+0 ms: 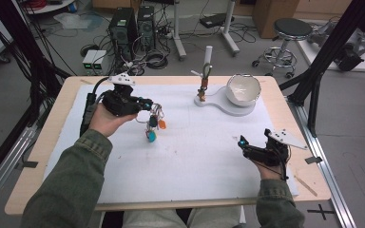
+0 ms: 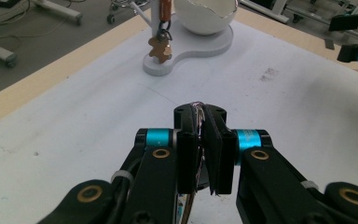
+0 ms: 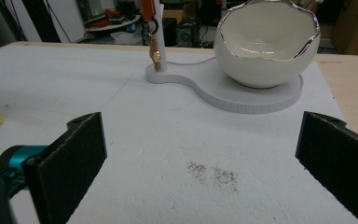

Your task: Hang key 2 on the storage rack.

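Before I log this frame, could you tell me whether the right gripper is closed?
No, the right gripper has its jaws spread wide apart over the white mat.

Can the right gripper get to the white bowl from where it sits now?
Probably yes: the right gripper is open, holds nothing, and bare white mat lies between it and the white bowl.

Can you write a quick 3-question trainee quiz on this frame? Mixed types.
1. True or false: the left gripper is shut on the key bunch.
2. The right gripper has its jaws: A) shut on the bowl, B) open, holding nothing, C) shut on a tag.
3. What hangs on the post of the white stand beside the bowl?

Key: 1 true. 2 B. 3 A small keychain with a figure-shaped charm.
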`<state>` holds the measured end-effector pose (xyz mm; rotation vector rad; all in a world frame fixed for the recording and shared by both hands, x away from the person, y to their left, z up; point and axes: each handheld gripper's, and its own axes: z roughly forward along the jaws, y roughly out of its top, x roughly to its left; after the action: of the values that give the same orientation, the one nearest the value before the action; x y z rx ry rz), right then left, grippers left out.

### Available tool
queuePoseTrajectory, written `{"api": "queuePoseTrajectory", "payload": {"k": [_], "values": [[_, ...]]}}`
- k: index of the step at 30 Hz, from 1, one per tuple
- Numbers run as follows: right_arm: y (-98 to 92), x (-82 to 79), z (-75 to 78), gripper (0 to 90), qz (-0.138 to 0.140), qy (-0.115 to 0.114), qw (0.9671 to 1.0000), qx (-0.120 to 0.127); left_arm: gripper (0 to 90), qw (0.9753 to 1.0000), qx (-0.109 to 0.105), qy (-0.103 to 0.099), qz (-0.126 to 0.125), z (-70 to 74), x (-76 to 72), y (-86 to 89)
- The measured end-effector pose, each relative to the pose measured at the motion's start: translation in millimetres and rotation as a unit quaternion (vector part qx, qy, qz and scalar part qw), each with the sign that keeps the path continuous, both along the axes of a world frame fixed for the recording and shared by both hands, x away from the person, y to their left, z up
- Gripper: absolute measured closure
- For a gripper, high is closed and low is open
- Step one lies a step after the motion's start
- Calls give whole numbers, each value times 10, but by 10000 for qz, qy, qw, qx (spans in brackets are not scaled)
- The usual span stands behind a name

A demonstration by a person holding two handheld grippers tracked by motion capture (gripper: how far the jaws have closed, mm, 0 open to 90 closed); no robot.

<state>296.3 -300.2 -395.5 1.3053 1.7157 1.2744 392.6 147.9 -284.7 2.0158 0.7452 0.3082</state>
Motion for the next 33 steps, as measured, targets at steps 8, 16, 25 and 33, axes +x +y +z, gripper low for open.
{"api": "queuePoseTrajectory", "payload": {"k": [8,16,25,33], "values": [[-10,-2,1,9,-24,-2,10000,43,832,9998,-9,-131,123,211,115,-60],[-28,-4,2,9,-72,-2,9999,84,833,9996,-44,-157,219,330,199,-151],[-20,-6,-4,9,-83,9,10000,20,834,9981,-45,-67,619,420,387,-216],[-39,-8,-5,9,-68,-12,10000,13,834,9946,-90,-66,1030,488,545,-262]]}}
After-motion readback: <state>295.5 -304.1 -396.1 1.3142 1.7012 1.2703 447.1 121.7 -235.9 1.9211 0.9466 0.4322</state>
